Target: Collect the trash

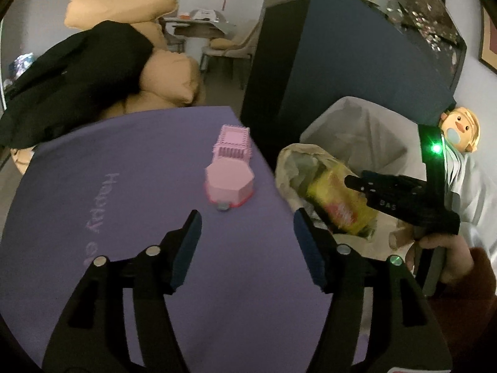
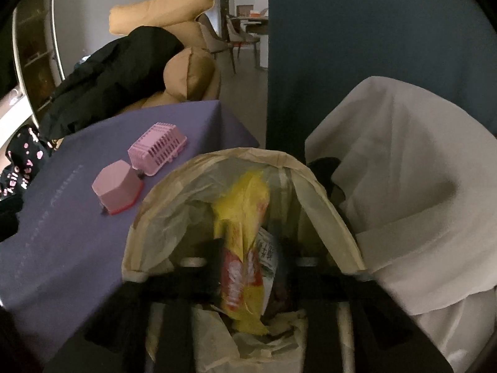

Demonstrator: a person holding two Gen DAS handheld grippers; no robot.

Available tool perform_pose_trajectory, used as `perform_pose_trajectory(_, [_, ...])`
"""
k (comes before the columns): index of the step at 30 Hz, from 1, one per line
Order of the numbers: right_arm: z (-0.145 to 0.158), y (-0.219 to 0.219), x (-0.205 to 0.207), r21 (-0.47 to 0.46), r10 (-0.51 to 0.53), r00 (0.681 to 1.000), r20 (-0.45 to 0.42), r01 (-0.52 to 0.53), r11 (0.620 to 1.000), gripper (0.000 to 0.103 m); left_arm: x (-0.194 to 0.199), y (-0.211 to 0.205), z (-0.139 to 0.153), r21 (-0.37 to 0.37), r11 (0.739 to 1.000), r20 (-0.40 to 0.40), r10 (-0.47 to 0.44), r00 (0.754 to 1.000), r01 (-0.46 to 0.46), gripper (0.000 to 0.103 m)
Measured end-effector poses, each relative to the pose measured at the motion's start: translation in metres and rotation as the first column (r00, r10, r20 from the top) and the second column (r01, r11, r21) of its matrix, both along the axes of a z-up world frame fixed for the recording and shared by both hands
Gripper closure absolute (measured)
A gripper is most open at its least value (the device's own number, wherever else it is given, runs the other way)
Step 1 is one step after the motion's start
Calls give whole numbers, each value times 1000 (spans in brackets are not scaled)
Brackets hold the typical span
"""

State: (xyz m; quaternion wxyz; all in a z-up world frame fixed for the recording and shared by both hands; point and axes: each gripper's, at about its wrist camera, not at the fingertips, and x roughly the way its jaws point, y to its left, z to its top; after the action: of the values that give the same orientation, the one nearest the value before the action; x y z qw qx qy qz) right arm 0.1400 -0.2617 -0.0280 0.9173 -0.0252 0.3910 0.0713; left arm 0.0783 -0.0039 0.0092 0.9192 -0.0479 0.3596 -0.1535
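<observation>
- Right gripper (image 2: 245,275), bottom centre of the right wrist view: jaws pinched on a yellow snack wrapper (image 2: 242,248). Wrapper's long axis runs up the frame, straight along the fingers.
- Just beyond and around it: tan trash bag (image 2: 174,192), mouth open toward the camera, rim arching over the wrapper. Judgement: wrapper is at or inside the mouth, so release should need little further travel.
- Left gripper (image 1: 247,233), lower centre of the left wrist view: fingers spread wide, nothing between them, above the purple tablecloth (image 1: 124,202).
- From there the bag and wrapper lie to the right of frame, next to the right finger; right gripper is plainly the nearer one.
- Further up the cloth: pink octagonal box (image 1: 230,185), then pink slatted basket (image 1: 234,144) just behind it. Cannot tell if either counts as trash.
- Farthest: white draped bin (image 2: 403,171), right of frame.
</observation>
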Motion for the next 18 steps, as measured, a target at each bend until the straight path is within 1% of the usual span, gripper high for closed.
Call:
perform_pose_trajectory(1, [1, -1, -3, 11, -12, 1000, -1, 12, 1000, 52, -5, 5, 0, -3, 1000, 3, 12, 1000, -12, 43])
perform_pose_trajectory(3, [3, -2, -9, 18, -29, 1000, 3, 29, 999, 52, -15, 15, 1, -7, 999, 16, 31, 999, -31, 36])
perform_pose_trajectory(4, [6, -2, -15, 22, -37, 999, 13, 37, 999, 52, -19, 17, 1, -9, 999, 20, 35, 999, -35, 34])
perform_pose_trajectory(6, [13, 0, -27, 30, -51, 998, 29, 50, 998, 52, -28, 24, 3, -10, 999, 29, 47, 998, -47, 26])
perform_pose_trajectory(9, [24, 7, -53, 52, -60, 996, 67, 57, 997, 52, -41, 27, 2, 12, 997, 49, 69, 996, -70, 22])
perform_pose_trajectory(14, [36, 30, -98, 47, -53, 994, 91, 49, 998, 52, -53, 28, 2, 26, 995, 81, 94, 992, -96, 21])
perform_pose_trajectory(18, [36, 41, -133, 102, -38, 994, 102, 28, 994, 52, -61, 26, 5, 51, 992, 116, 105, 988, -112, 21])
